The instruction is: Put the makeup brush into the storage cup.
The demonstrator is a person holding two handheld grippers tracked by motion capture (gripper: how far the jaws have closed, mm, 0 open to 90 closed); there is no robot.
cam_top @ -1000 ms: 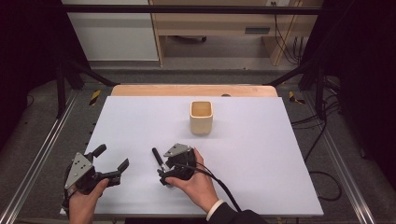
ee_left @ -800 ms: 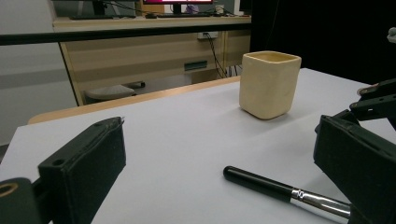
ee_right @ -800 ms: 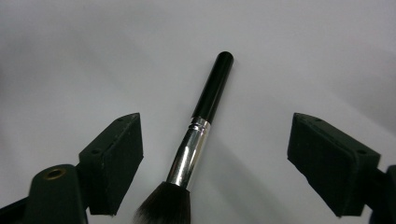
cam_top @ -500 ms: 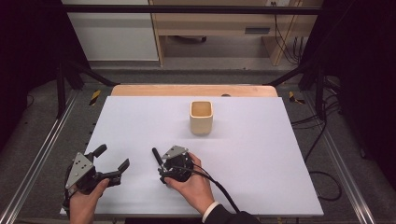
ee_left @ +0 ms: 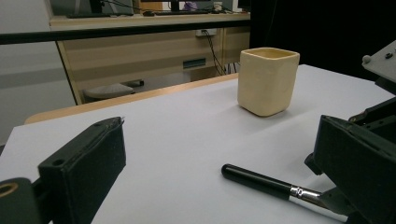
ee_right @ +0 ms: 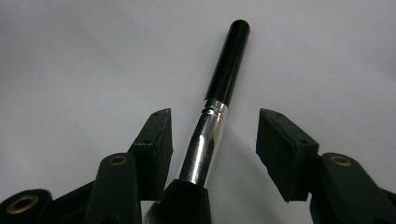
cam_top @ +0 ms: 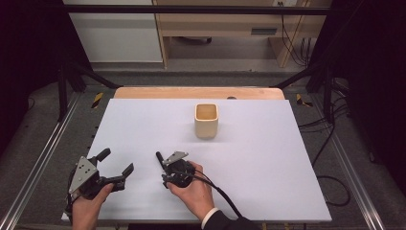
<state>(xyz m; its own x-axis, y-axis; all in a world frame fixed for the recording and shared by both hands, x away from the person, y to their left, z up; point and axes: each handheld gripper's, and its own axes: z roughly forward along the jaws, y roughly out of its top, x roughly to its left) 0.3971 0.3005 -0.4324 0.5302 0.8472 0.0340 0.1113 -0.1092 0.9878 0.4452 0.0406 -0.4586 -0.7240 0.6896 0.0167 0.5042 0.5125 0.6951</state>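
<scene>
Presently: right tongs closing round brush, pads not touching it; left tongs open, left of brush.

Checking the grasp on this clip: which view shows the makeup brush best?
The right gripper view: the brush lies between the jaws, black handle, silver ferrule and dark bristles all clear, the pads not yet pressing it. The left gripper view shows its handle and ferrule side-on. In the high view, its handle tip pokes out beyond the right gripper.
</scene>
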